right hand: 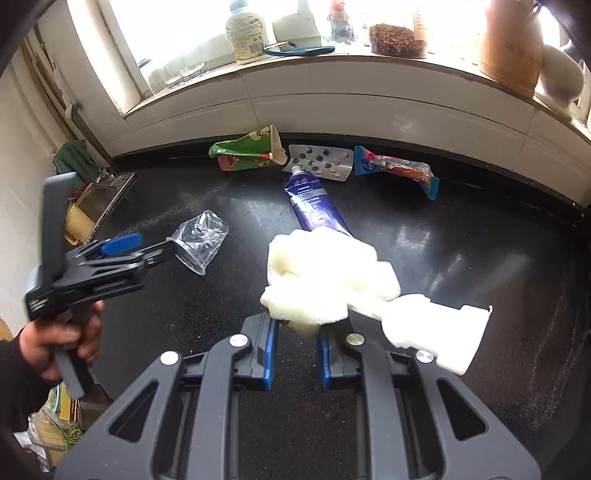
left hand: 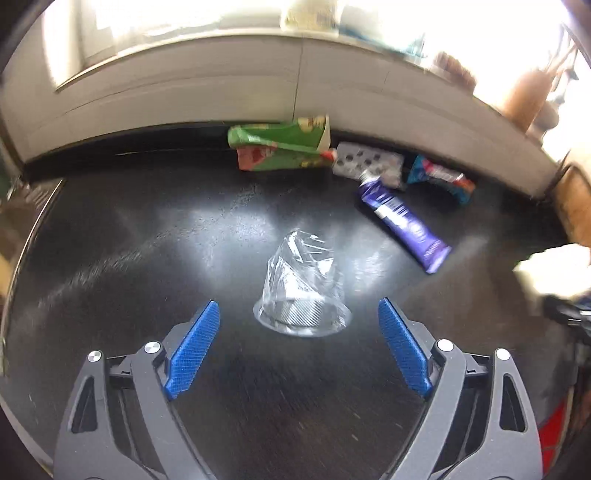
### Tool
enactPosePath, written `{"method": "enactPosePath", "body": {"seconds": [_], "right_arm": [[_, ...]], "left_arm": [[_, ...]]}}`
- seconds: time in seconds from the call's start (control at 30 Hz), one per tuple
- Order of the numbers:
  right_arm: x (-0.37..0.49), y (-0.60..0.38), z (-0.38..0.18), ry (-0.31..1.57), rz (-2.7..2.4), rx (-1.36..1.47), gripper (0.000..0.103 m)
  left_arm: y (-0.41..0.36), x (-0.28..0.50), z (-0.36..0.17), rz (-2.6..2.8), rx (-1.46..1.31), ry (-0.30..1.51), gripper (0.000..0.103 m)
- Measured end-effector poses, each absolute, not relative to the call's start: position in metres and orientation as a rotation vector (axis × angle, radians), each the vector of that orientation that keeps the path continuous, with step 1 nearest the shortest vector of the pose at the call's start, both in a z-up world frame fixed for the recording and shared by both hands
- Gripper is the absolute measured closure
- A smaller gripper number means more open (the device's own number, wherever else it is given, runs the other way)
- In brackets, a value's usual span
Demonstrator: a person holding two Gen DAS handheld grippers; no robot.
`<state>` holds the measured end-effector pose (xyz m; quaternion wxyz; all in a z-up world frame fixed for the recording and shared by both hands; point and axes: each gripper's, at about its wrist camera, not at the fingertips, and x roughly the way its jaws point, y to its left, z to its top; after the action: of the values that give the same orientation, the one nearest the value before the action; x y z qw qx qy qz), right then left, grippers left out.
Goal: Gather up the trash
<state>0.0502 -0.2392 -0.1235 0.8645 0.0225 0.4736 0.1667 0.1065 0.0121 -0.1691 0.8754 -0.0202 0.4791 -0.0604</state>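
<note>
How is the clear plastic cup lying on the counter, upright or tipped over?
Tipped over. The clear plastic cup lies on its side on the black counter, crumpled, its rim facing the open left gripper.

Glossy black counter [right hand: 461, 236]; white tiled wall [right hand: 369, 107]; bright window [right hand: 184, 26] above.

A white bottle [right hand: 248, 31], a jar of brown grains [right hand: 397, 40] and a tan jug [right hand: 511, 44] are seen on the windowsill [right hand: 332, 68] behind the black tabletop [right hand: 461, 229].
</note>
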Motion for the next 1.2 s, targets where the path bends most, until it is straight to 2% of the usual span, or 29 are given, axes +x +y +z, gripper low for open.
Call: {"method": "enactPosePath", "body": {"seconds": [0.17,0.23,0.27,0.6,0.9,1.2], "right_arm": [[0.052,-0.245,-0.126,1.002,0.337,0.038,0.084],[0.053,-0.245,-0.127,1.004,0.34,0.031,0.084],[0.053,-0.244,-0.127,1.003,0.344,0.026,0.084],[0.057,-0.224,-0.131,1.011,0.399,-0.01,0.084],[0.054,-0.18,-0.125,0.999,0.483,-0.059,0.084],[0.017,-0.033,-0.121,1.017,0.793,-0.212,0.084]], "left_arm": [[0.003,0.137,-0.203,-0.143,-0.011,1.036,0.019],[0.0,0.141,-0.211,-0.156,-0.013,1.059,0.04],[-0.002,0.141,-0.21,-0.156,-0.019,1.057,0.041],[-0.007,0.078,-0.161,-0.126,0.001,0.973,0.042],[0.026,0.033,-0.137,-0.042,-0.057,0.941,0.042],[0.116,-0.067,-0.122,0.204,-0.165,0.902,0.042]]}}
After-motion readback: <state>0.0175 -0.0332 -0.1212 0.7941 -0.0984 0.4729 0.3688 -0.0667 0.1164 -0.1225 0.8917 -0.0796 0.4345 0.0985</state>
